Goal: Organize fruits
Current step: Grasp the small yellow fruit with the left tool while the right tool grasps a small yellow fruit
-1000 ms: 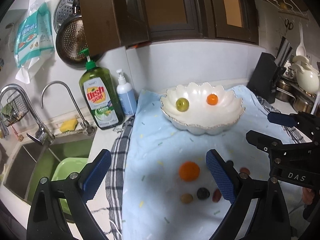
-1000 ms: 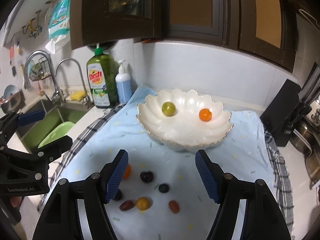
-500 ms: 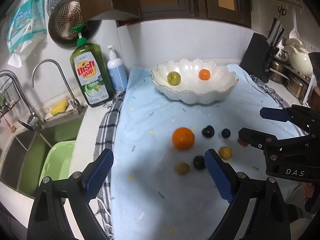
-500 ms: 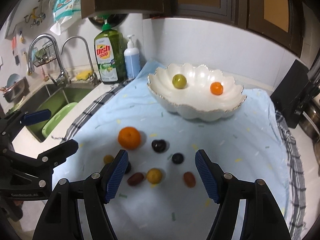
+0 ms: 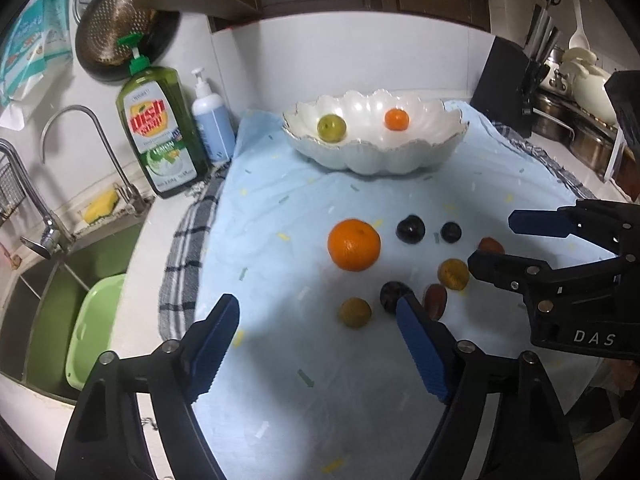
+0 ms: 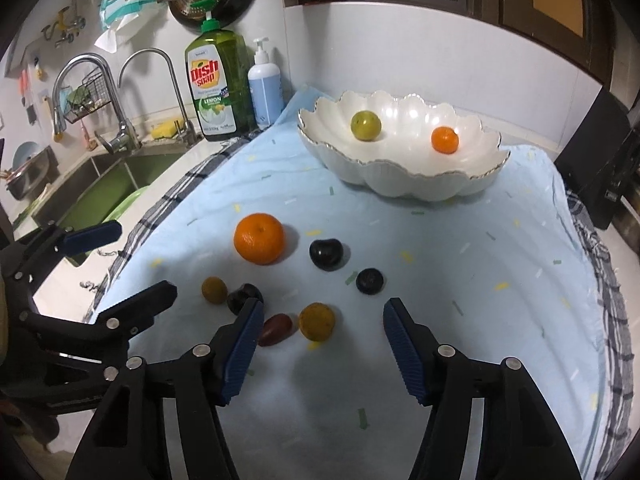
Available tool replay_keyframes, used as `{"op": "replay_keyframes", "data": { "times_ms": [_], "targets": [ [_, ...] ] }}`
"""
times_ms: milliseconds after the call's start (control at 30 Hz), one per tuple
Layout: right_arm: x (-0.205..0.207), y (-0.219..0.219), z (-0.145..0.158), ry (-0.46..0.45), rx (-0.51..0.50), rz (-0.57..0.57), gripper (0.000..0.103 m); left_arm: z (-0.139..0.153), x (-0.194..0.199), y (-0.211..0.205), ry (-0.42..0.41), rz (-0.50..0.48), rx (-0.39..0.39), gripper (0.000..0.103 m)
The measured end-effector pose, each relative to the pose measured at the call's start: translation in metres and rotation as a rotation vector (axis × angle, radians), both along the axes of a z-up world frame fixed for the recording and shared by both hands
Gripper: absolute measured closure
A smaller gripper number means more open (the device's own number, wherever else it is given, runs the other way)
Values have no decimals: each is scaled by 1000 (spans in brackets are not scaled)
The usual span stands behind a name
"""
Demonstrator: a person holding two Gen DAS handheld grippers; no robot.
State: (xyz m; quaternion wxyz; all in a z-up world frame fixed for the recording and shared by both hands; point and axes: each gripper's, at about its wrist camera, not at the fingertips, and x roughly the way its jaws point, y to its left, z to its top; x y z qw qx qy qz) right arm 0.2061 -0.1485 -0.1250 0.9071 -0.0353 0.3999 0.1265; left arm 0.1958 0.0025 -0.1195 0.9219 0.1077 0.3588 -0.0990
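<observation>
Left gripper [image 5: 316,336] and right gripper [image 6: 322,342] are both closing, nothing between the jaws. The left gripper's blue finger [image 5: 416,332] partly hides one dark fruit [image 5: 394,294].

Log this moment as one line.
left claw: closing, empty | right claw: closing, empty | bowl: two fruits | cloth: seven loose

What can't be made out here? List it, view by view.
- Left wrist view: the dark fruit and red fruit are partly covered by the left gripper finger.
- Left wrist view: another red fruit is half hidden behind the right gripper.
- Right wrist view: dark fruit is partly hidden.
</observation>
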Motion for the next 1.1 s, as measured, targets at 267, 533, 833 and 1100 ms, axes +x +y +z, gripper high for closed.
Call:
{"op": "replay_keyframes", "data": {
  "times_ms": [267, 533, 833, 1100],
  "targets": [
    [10, 1, -14, 47, 6, 8, 52, -18, 11, -2, 49, -11, -18, 28],
    [16, 3, -25, 80, 15, 16, 55, -33, 21, -5, 92, -22, -22, 36],
    [24, 0, -33, 115, 30, 15, 61, -43, 30, -9, 127, -40, -32, 48],
    [30, 1, -37, 136, 38, 20, 68, -46, 37, -11, 149, -51, -42, 66]
  ]
}}
